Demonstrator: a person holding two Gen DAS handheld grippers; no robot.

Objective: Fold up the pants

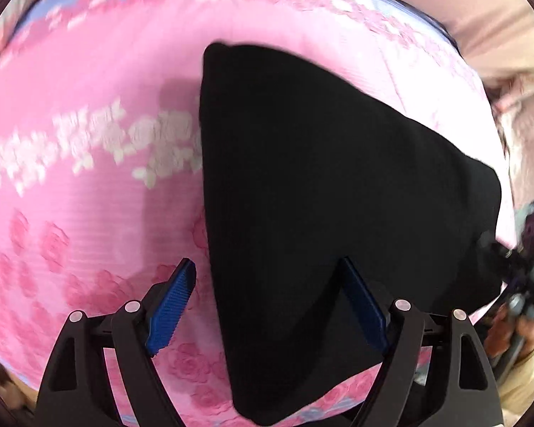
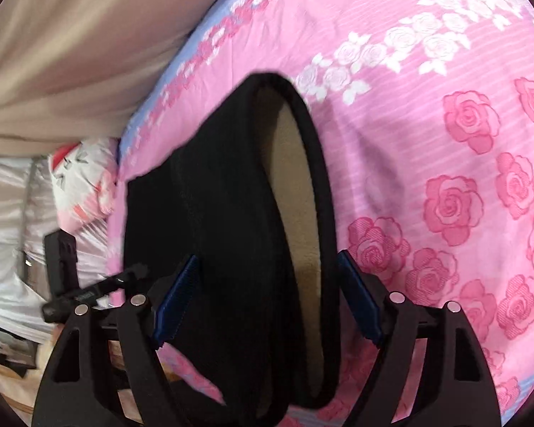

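1. In the left wrist view, the left gripper (image 1: 267, 299) is seen with its two blue fingers (image 1: 171, 309) spread wide; nothing is held between them.
2. The black pants (image 1: 320, 195) are laid under and ahead of this gripper. The right finger is placed over the dark cloth, while the left finger is over the sheet, just beside the edge of the pants. Whether the cloth is touched cannot be told.
3. The pants are seen as a folded dark shape, with corners at 12 o'clock, 3 o'clock and 6 o'clock.
4. At 4 o'clock, at the corner of the pants, the other gripper is partly seen, blurred.
5. In the right wrist view, the right gripper (image 2: 270, 299) is also opened wide, and no cloth is pinched by its blue fingers (image 2: 176, 302).
6. The pants (image 2: 224, 213) are found between and ahead of these fingers, reaching to 12 o'clock; a beige inner lining (image 2: 295, 192) is shown at the open edge.
7. The pants are spread on a pink bed sheet (image 2: 427, 142) with printed roses, which is seen from 12 to 5 o'clock.
8. At 10 o'clock a beige curtain (image 2: 71, 53) is seen, and at 9 o'clock a white pillow (image 2: 82, 178) with a red pattern.
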